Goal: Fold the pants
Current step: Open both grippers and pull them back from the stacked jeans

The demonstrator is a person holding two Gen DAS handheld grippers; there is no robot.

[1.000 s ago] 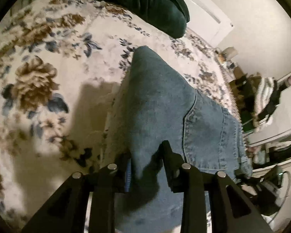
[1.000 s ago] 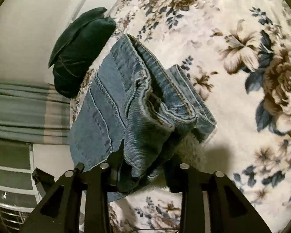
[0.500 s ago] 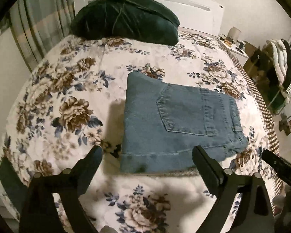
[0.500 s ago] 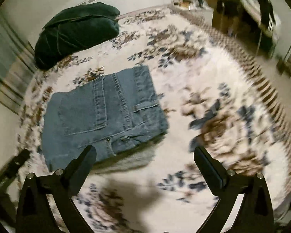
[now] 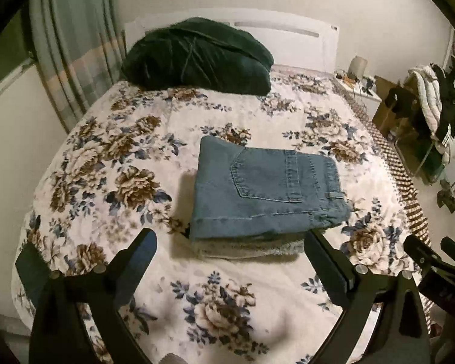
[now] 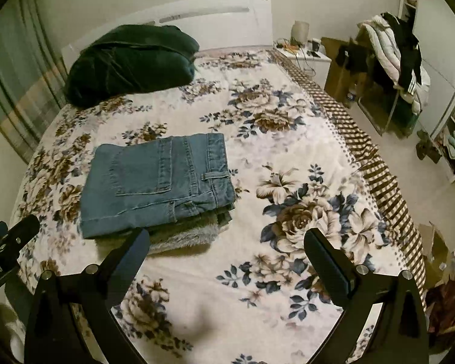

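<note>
The blue jeans lie folded into a flat rectangle in the middle of the floral bed cover, back pocket up. A grey fuzzy layer sticks out under their near edge. My left gripper hangs open above and in front of that edge, with nothing between its fingers. In the right wrist view the jeans lie to the left, and my right gripper is open and empty over the bed cover, well clear of the denim.
A dark green pillow rests against the white headboard. Curtains hang on the left. To the right of the bed stand a nightstand and a rack of clothes. The striped bed edge runs down the right.
Both grippers have let go of the jeans, opened wide, and pulled up and back from the bed. The jeans now lie flat and folded.
</note>
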